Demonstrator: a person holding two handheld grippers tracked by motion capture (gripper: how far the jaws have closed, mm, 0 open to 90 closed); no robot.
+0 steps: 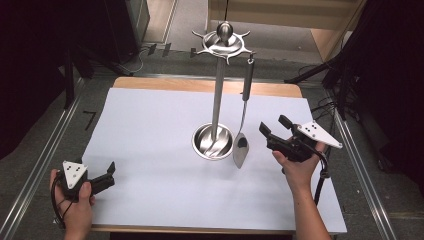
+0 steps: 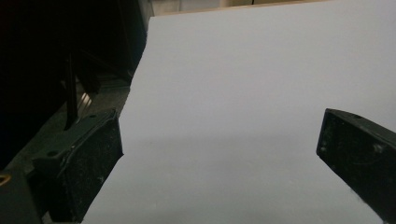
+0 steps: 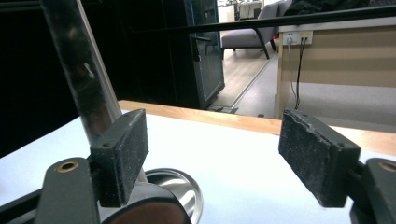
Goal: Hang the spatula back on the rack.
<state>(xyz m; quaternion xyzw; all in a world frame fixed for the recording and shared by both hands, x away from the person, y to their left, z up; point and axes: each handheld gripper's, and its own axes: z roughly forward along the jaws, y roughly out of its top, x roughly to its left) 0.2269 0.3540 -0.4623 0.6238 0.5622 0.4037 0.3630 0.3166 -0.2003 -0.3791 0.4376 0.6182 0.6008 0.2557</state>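
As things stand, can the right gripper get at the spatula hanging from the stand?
Probably yes. The right gripper is open and sits just right of the hanging spatula, with bare white table surface between them. The stand's pole is on the spatula's far side, not in the path.

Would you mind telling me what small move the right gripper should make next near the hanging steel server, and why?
Probably ease the right gripper a little leftward toward the flat steel server hanging from the steel utensil stand. Its jaws stand wide open and empty, just right of the server's blade and apart from it, while the left gripper rests open at the near left of the white table top.
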